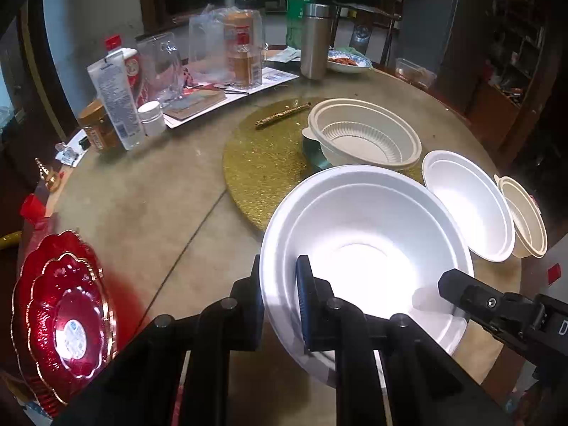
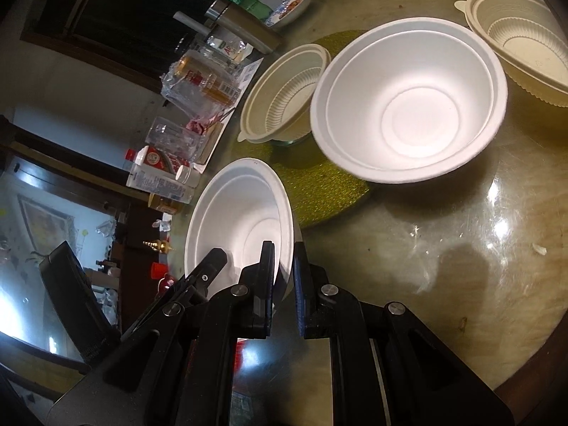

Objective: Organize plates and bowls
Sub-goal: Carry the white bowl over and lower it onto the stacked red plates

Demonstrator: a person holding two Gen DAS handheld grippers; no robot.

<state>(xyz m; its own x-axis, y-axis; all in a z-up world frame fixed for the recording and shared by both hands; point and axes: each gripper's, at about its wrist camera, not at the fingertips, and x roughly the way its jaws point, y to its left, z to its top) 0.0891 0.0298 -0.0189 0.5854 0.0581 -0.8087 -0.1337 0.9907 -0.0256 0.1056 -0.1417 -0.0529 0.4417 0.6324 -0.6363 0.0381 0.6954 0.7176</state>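
Left wrist view.
- My left tongs: clamped on the near rim of the large white bowl, one finger outside the wall, the blue-padded one inside.
- My right tongs: reaching in from the right, gripping the same bowl at its right rim.
- Large white bowl: held between both tongs, over the near part of the tabletop, its far edge overlapping the gold placemat.
- Second white bowl: on the tabletop, right of the held one, tilted.
- Beige ribbed bowl: on the gold placemat, resting on a small teal object.
- Another beige bowl: far right, just beside the second white bowl.
- Red plates with gold edges: stacked at the left edge of the tabletop.
- Far side: bottles, a steel flask, clear containers, a patterned dish with food.

Right wrist view.
- My right tongs: closed on the rim of the large white bowl, wall pinched between the two fingers.
- My left tongs: a finger on the bowl's rim, lower left.
- Second white bowl: beyond, partly over the gold placemat.
- Beige ribbed bowls: one behind on the placemat, one at upper right.
- Tabletop: glossy, with light reflections.
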